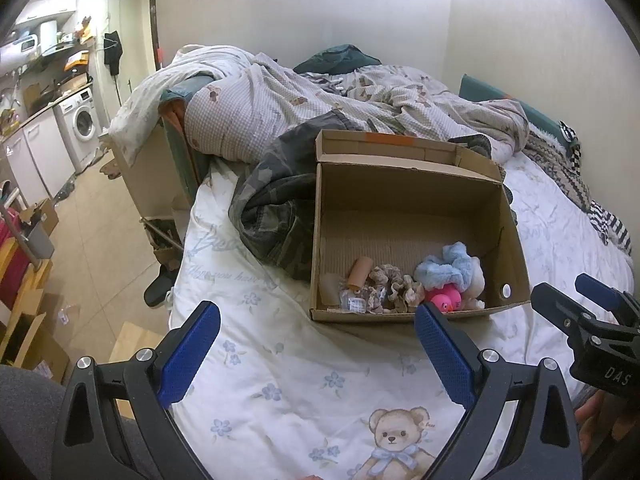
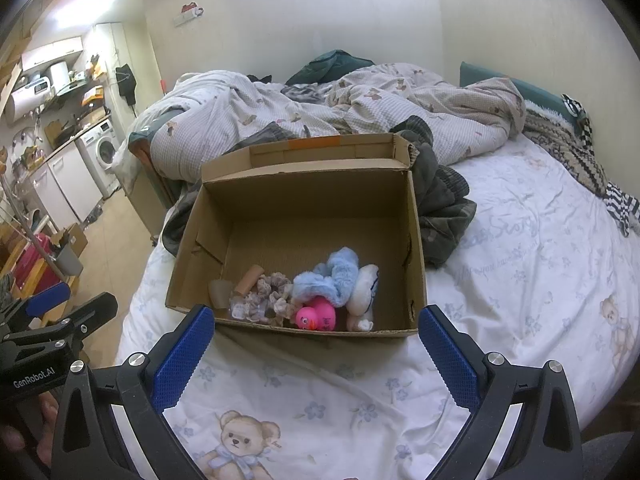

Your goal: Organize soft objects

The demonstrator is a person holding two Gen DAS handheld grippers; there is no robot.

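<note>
While both grippers, left (image 1: 318,346) and right (image 2: 316,350), hover wide and empty just before the box (image 2: 416,240) on the bed (image 2: 520,264), its scrunchies (image 2: 272,292), blue plush (image 2: 340,276) and pink duck (image 2: 316,316) lie inside, fitting either sorting's end or unloading's start.

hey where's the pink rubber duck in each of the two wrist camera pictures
Left wrist: pink rubber duck lies low, right of centre, beside the right finger's tip.
Right wrist: duck sits near centre, between both fingers.
Shared landmark: the open brown cardboard box holding it, near its front wall.
</note>
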